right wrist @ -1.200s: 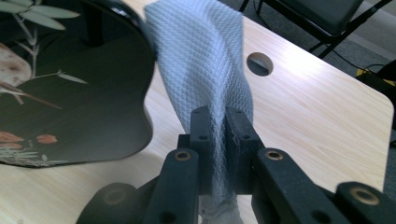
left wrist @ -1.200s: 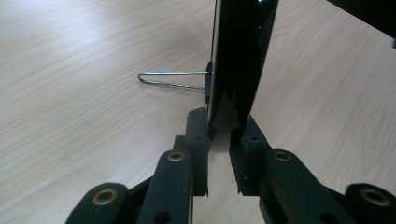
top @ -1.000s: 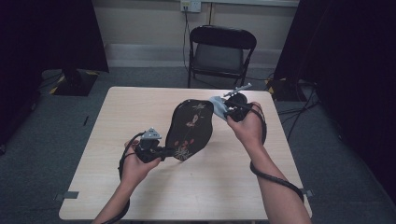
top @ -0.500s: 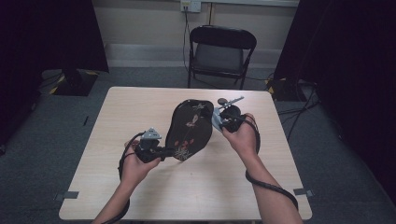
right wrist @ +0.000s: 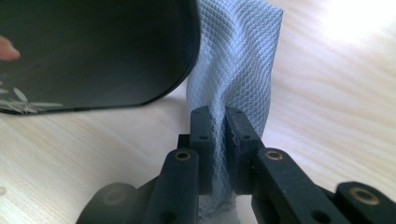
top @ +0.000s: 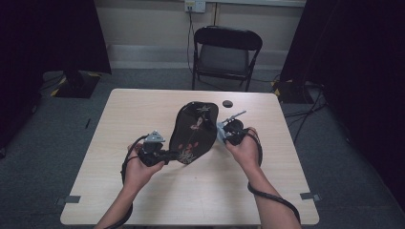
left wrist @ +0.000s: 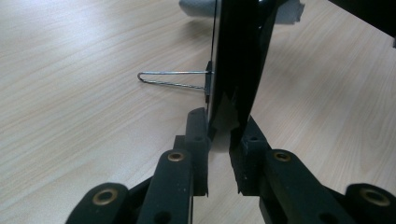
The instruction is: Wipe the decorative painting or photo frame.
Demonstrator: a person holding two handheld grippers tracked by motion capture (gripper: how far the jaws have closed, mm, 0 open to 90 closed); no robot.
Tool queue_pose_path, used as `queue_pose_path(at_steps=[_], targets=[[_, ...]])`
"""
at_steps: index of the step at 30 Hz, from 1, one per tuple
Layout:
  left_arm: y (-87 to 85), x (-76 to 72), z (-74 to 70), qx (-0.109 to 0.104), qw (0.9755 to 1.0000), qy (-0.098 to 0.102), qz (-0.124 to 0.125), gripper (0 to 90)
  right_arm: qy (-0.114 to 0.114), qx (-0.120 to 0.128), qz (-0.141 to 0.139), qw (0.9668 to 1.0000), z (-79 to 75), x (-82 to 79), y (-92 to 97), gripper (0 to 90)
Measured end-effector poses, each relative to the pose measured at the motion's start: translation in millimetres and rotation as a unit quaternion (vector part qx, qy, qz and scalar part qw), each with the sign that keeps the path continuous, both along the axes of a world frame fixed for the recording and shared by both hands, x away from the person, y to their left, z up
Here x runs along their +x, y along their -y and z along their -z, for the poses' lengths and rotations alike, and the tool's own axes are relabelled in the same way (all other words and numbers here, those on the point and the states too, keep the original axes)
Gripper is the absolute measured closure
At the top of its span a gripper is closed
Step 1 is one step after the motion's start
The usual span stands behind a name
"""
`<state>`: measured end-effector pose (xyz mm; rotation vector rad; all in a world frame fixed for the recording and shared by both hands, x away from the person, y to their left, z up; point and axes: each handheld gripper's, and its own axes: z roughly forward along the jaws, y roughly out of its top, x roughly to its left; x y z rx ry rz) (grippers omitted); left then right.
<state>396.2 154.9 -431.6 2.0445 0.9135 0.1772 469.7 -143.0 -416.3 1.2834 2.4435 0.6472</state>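
Tray (top: 193,133) with flower motif, unlettered.

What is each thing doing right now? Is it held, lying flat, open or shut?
Black tray: held tilted on edge above the table.
Wire stand: folded out from the tray's back.
Grey cloth: pinched, hanging beside the tray.
Left tongs: shut on the tray's rim.
Right tongs: shut on the cloth.
Chair: empty.

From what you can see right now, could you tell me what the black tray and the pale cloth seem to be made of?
The tray looks like lacquered wood or plastic: glossy black, reflective, with a painted floral pattern; which one is unclear. The cloth looks like a thin nonwoven wipe: pale blue-grey, matte, with an embossed diamond grid and soft folds.
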Motion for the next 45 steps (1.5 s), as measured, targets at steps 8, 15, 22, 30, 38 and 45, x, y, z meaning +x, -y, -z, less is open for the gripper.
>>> queue_pose_path(at_steps=[8, 15, 22, 30, 38, 45], targets=[[0.2, -0.2, -0.1, 0.0, 1.0, 0.0, -0.001, 78.4, -0.017, 0.005, -0.007, 0.9998, 18.6, -8.2, -3.7, 82.9], [0.8, -0.5, -0.4, 0.001, 1.0, 0.0, -0.004, 78.4, -0.021, 0.017, -0.015, 0.9995, 27.8, -19.4, -6.2, 82.9], [1.2, -0.8, -0.6, 0.003, 1.0, 0.0, -0.003, 78.5, -0.018, 0.028, -0.03, 0.999, 27.5, -33.9, -9.0, 82.9], [1.4, -1.0, -0.6, 0.002, 1.0, 0.0, -0.005, 78.4, -0.019, 0.048, -0.038, 0.998, 30.3, -45.2, -9.8, 82.9], [1.6, -1.5, -0.5, 0.001, 1.0, 0.001, -0.006, 78.3, -0.016, 0.065, -0.047, 0.9966, 31.3, -59.2, -7.5, 82.8], [1.7, -2.3, -0.4, 0.001, 1.0, 0.001, -0.009, 78.1, -0.007, 0.064, -0.045, 0.9969, 29.2, -70.1, 1.8, 82.8]])
